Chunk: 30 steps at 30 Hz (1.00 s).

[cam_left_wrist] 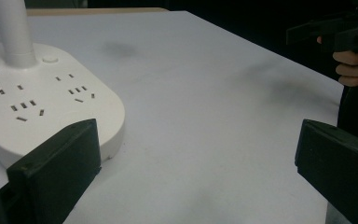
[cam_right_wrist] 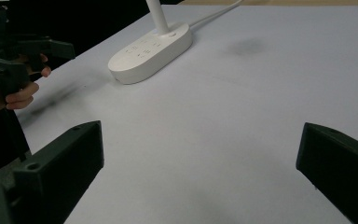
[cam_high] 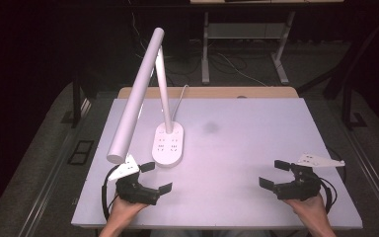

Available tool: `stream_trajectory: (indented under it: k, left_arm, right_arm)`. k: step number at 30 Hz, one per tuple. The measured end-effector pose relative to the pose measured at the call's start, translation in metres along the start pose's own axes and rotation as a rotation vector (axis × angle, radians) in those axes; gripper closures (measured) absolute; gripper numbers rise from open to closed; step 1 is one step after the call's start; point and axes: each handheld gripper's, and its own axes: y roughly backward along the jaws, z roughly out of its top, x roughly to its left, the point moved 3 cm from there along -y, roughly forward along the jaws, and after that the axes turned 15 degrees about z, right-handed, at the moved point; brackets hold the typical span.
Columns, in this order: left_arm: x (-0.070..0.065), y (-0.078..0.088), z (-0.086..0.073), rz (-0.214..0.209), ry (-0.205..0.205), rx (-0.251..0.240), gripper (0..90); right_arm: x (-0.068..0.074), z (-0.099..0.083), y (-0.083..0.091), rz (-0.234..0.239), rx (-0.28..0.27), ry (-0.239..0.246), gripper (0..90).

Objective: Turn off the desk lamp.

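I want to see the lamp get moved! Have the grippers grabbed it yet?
Not yet. The left gripper hangs open just beside the lamp base, not touching it. The right gripper is open too, far off over the bare table. Nothing is held, so the whole job looks left.

Just off the left gripper [cam_high: 157, 177], the lamp base [cam_left_wrist: 51, 107] looks like smooth white plastic with a soft satin sheen. Its tube head [cam_high: 135, 96] above that gripper has a matt, brushed metal-like look. Between both grippers the table [cam_high: 237, 148] is a matt, pale sheet, faintly smudged. The right gripper [cam_high: 274, 173] has dull black plastic-looking jaws with a slightly grainy finish.
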Motion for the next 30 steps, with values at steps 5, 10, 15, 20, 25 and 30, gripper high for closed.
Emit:
stream_trajectory:
  k: [5, 10, 15, 20, 25, 30]
  left_arm:
    - [-0.0001, -0.0010, -0.0004, -0.005, 0.005, 0.005, 0.0]
    - [0.0000, -0.0011, -0.0003, -0.005, 0.002, 0.006, 0.0]
    - [0.0006, -0.0012, -0.0003, -0.004, -0.002, 0.005, 0.0]
    - [-0.0005, -0.0012, 0.0001, -0.007, -0.006, 0.001, 0.0]
    - [-0.0015, -0.0017, -0.0002, -0.010, -0.010, 0.004, 0.0]
    - [-0.0022, -0.0011, -0.0003, -0.010, -0.009, 0.002, 0.0]
  right_arm:
    - [0.0010, -0.0009, 0.0013, -0.001, 0.002, -0.005, 0.7]
    - [0.0006, -0.0013, 0.0019, 0.002, 0.009, -0.012, 0.7]
    - [-0.0002, -0.0019, 0.0016, 0.002, 0.018, -0.011, 0.7]
    - [0.0005, -0.0032, 0.0005, 0.001, 0.028, -0.013, 0.7]
    - [0.0008, -0.0035, -0.0004, 0.011, 0.030, -0.026, 0.7]
    - [0.0009, -0.0032, -0.0011, 0.014, 0.034, -0.038, 0.7]
